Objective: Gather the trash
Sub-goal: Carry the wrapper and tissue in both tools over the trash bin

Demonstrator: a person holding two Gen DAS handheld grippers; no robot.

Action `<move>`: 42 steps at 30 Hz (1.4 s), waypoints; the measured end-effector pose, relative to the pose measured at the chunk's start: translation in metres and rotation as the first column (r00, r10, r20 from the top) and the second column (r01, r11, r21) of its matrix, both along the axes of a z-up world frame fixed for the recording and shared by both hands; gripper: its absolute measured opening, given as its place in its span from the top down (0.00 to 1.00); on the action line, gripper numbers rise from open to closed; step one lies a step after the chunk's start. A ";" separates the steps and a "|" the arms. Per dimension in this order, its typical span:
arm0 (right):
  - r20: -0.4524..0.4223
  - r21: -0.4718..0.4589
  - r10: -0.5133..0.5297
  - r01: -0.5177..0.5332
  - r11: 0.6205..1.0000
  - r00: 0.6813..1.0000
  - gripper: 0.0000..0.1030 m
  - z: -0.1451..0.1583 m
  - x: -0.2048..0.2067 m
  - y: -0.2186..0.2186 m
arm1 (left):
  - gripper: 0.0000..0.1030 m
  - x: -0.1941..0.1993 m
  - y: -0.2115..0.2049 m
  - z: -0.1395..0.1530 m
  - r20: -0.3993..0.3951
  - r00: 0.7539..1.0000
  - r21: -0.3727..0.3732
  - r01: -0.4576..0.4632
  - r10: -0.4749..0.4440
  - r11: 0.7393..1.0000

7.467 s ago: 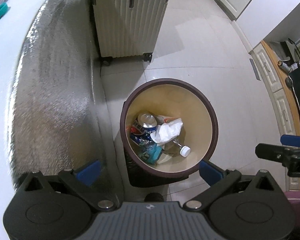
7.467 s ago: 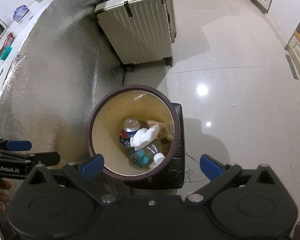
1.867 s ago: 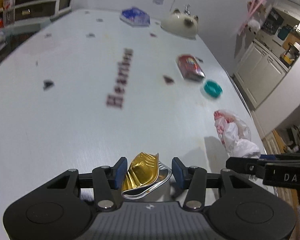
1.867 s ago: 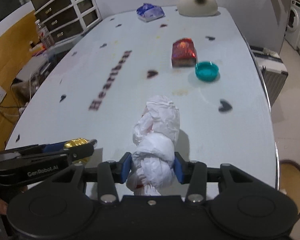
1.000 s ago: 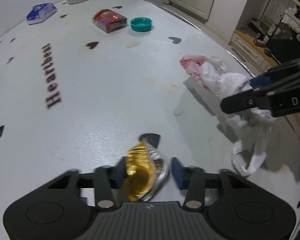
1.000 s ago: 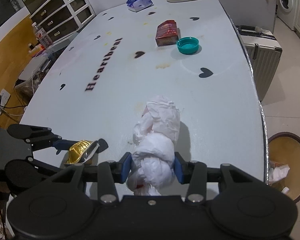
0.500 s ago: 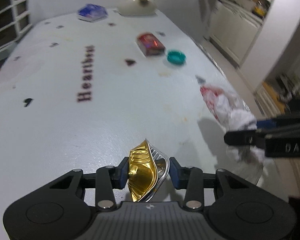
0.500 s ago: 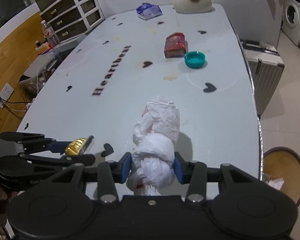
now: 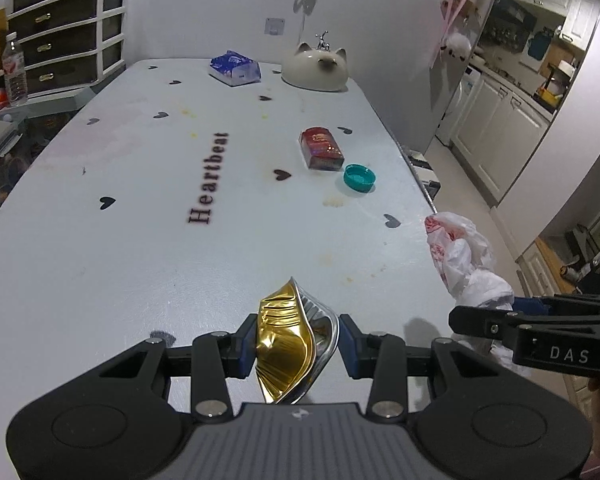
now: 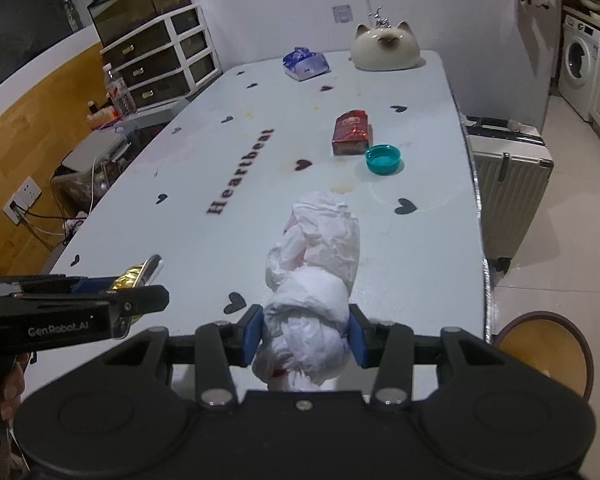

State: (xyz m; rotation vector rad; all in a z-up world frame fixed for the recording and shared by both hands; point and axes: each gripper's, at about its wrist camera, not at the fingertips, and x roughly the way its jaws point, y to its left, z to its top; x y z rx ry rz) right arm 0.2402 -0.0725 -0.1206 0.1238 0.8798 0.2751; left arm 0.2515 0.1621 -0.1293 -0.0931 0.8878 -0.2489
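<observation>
My left gripper [image 9: 298,346] is shut on a crumpled gold foil cup [image 9: 288,344] and holds it above the near end of the white table [image 9: 140,208]. It also shows in the right wrist view [image 10: 134,276]. My right gripper [image 10: 306,334] is shut on a knotted white plastic bag [image 10: 314,276], which hangs over the table's near right part; the bag also shows in the left wrist view [image 9: 466,258]. A brown trash bin [image 10: 548,344] stands on the floor by the table's right edge.
On the table lie a red packet [image 9: 321,148], a teal lid [image 9: 359,178], a blue tissue pack [image 9: 235,68] and a cat-shaped ceramic dish [image 9: 320,66]. A cream suitcase [image 10: 508,184] stands by the table's right side. A drawer unit [image 10: 160,56] stands at the left.
Both grippers went from over the trash bin to the table and closed on the foil cup and the bag. In the last second both lifted and the views swung slightly.
</observation>
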 end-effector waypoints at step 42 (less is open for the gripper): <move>0.031 0.006 -0.018 0.018 1.000 0.999 0.56 0.006 -0.001 -0.309 | 0.59 -0.013 -0.300 0.010 0.030 0.997 -0.016 -0.065 0.065 0.998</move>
